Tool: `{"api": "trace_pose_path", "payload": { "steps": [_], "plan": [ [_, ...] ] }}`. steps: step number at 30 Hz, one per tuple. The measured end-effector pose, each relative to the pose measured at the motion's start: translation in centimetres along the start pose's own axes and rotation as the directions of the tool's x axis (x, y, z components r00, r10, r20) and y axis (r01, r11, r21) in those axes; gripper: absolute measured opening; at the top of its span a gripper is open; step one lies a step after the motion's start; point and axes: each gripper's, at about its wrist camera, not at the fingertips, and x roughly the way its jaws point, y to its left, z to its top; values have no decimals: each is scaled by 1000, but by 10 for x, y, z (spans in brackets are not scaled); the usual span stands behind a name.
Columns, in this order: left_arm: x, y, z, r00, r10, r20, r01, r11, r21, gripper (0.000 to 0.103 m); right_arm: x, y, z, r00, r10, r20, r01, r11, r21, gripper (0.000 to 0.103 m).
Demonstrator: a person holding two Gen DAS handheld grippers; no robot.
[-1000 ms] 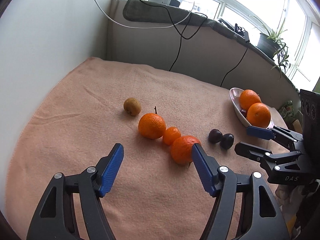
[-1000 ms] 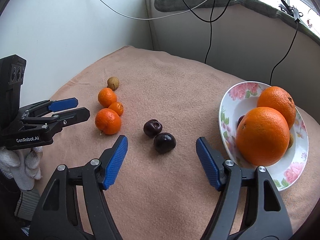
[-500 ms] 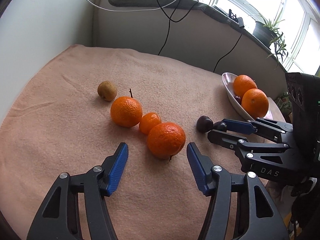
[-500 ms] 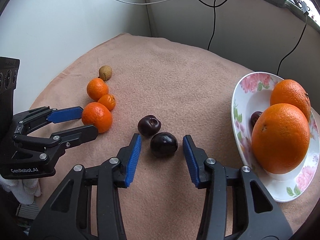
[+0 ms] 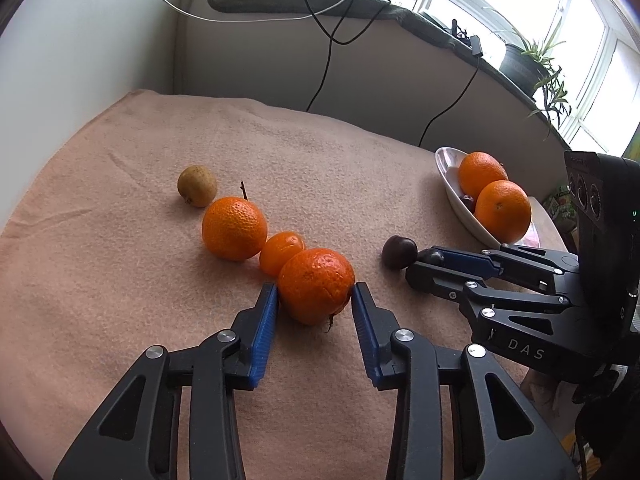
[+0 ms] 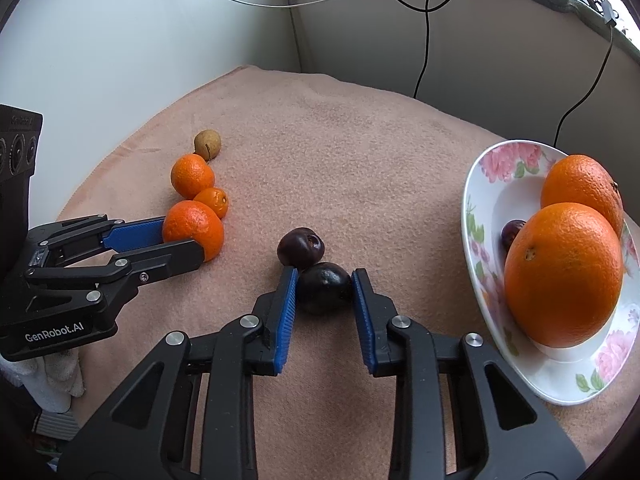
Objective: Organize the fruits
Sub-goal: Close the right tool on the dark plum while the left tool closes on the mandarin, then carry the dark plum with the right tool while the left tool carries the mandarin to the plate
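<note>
My left gripper is shut on the nearest orange tangerine, which rests on the peach cloth. A small tangerine, a larger one and a brown kiwi-like fruit lie in a row behind it. My right gripper is shut on a dark plum; a second plum touches it just behind. The floral plate at the right holds two big oranges and a plum.
The peach cloth covers the table. White and grey walls stand at the left and back, with hanging cables. A windowsill with a potted plant runs at the back right. The table edge is just right of the plate.
Both grippers have moved forward and closed: the left onto the nearest tangerine, the right onto the nearer plum. The fruits have not shifted.
</note>
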Motion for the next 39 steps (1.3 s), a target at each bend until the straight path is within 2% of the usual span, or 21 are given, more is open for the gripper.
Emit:
{"api": "trace_pose_path", "payload": {
  "steps": [7,21,39],
  "plan": [
    [-7,-5,-1,1000,10,16,-11,1000,17,36,-13,-5,-2,1000,1,31,-1,1000,15,29],
    [-10,-31,18,998,-31,59,28,998,50,36,-68,-33,-11,992,-24,123,15,997,71,29],
    [16,-78,48,994,-91,54,84,990,113,36,-111,-99,-33,976,-138,170,105,977,188,29]
  ]
}}
